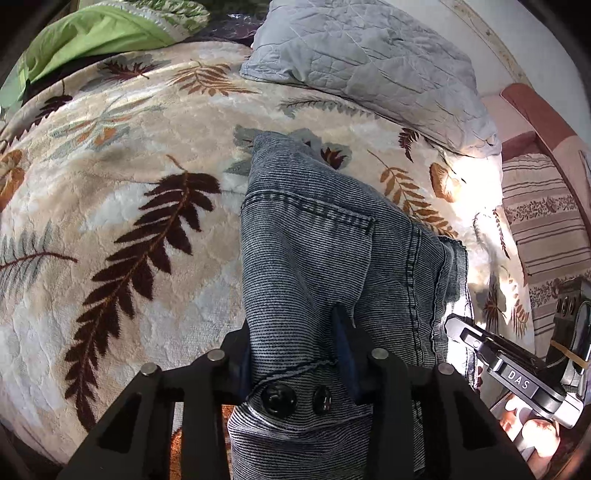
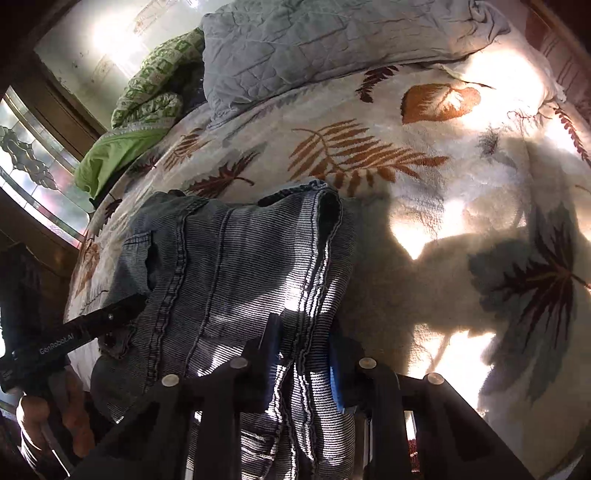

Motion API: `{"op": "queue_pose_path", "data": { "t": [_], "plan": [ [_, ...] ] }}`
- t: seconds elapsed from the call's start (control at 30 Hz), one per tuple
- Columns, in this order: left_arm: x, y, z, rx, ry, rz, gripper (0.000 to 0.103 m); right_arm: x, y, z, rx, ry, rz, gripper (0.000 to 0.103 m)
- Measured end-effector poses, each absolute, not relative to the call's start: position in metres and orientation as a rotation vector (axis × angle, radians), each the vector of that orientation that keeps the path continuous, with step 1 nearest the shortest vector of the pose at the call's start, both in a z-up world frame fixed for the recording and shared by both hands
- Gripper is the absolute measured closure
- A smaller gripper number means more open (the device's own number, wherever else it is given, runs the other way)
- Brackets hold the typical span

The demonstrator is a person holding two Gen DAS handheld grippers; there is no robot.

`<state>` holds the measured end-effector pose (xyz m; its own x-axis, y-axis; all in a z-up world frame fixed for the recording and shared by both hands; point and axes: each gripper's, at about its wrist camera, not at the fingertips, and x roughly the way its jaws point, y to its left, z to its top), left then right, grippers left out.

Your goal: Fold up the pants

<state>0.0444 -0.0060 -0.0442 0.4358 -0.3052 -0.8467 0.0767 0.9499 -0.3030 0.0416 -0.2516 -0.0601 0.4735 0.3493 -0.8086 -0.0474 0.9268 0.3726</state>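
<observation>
Grey-blue striped denim pants (image 1: 317,236) lie bunched on a leaf-patterned blanket (image 1: 110,192). My left gripper (image 1: 295,347) is shut on the pants' waistband, just above two dark snap buttons (image 1: 275,398). In the right wrist view the same pants (image 2: 229,258) spread ahead, and my right gripper (image 2: 303,354) is shut on a seamed edge of the fabric. The right gripper's silver body (image 1: 517,373) shows at the right edge of the left wrist view. The left gripper's black body (image 2: 74,336) shows at the left of the right wrist view, with a hand (image 2: 55,417) holding it.
A grey quilted pillow (image 1: 369,59) lies at the head of the bed and a green cover (image 1: 96,33) beside it. A striped cushion (image 1: 543,221) stands to the right. A window (image 2: 33,177) is at the left. Sunlight and shadows fall across the blanket (image 2: 461,192).
</observation>
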Motion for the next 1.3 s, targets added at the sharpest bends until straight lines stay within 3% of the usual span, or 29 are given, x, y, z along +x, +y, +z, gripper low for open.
{"op": "queue_pose_path", "data": {
  "t": [0.2,0.63,0.83,1.03,1.13,1.27,1.3],
  "plan": [
    [0.037,-0.002,-0.024,-0.19,1.029,-0.249,0.08,0.027,-0.243,-0.03,0.293,0.964,0.264,0.088],
    [0.065,0.043,0.043,-0.176,0.817,-0.222,0.08,0.07,-0.201,0.046,0.274,0.815,0.357,0.089],
    [0.096,0.044,0.029,-0.192,0.816,-0.236,0.08,0.1,-0.194,0.047,0.248,0.816,0.336,0.089],
    [0.115,0.036,-0.016,-0.182,0.925,-0.207,0.079,0.121,-0.199,0.004,0.268,0.9,0.302,0.089],
    [0.12,0.032,-0.039,-0.128,0.966,-0.15,0.065,0.13,-0.201,-0.025,0.263,0.963,0.261,0.089],
    [0.116,0.041,-0.033,-0.15,0.958,-0.129,0.039,0.132,-0.207,-0.042,0.233,0.997,0.207,0.072],
    [0.112,0.045,-0.029,-0.155,0.951,-0.129,0.038,0.131,-0.207,-0.041,0.217,0.997,0.196,0.067]
  ]
}}
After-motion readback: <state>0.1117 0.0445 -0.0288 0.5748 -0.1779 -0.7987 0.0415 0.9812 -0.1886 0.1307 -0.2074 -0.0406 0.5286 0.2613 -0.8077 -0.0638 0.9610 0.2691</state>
